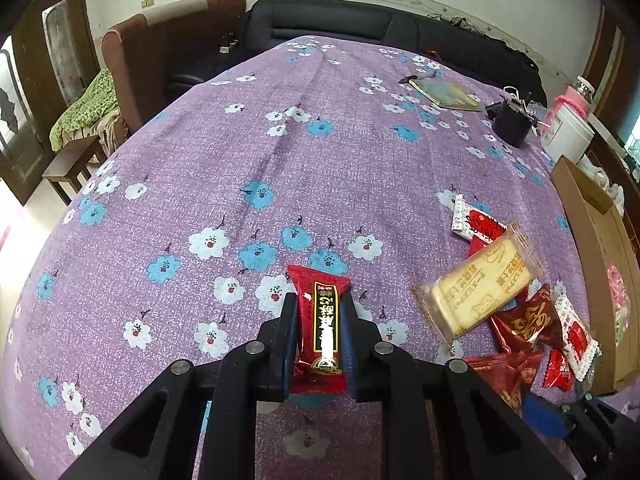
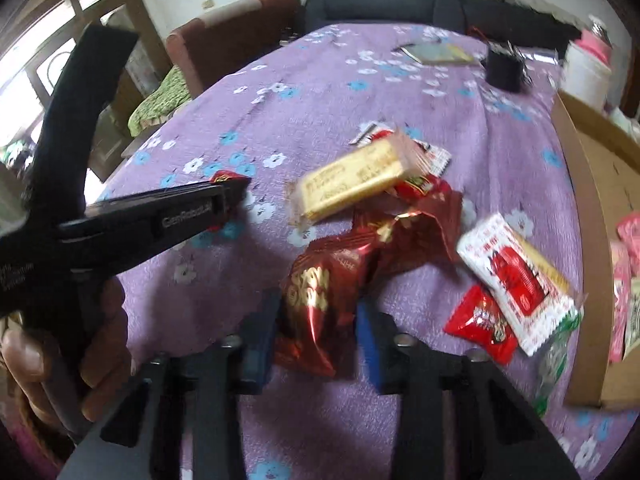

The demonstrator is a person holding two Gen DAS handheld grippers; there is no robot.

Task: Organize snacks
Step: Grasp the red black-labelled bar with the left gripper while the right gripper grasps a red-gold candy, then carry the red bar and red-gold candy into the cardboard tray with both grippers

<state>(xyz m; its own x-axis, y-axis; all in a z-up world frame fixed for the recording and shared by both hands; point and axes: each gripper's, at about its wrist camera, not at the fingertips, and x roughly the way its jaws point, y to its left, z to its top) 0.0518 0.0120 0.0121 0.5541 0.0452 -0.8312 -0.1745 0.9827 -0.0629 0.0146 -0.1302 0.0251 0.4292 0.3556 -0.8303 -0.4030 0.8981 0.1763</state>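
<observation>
Currently your left gripper (image 1: 319, 334) is closed narrowly on a red snack bar (image 1: 320, 328), blue pads pressed against both long sides, the bar pointing away over the purple floral tablecloth (image 1: 240, 152). Your right gripper (image 2: 318, 344) stands partly open around a dark red foil packet (image 2: 320, 296); blur hides whether the pads touch it. Other snacks lie just beyond: a yellow biscuit pack (image 2: 356, 178) and a white-and-red packet (image 2: 516, 276), near the cardboard box (image 2: 592, 240).

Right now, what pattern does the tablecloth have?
The tablecloth is purple with white and blue flowers; the left wrist view shows it best.
</observation>
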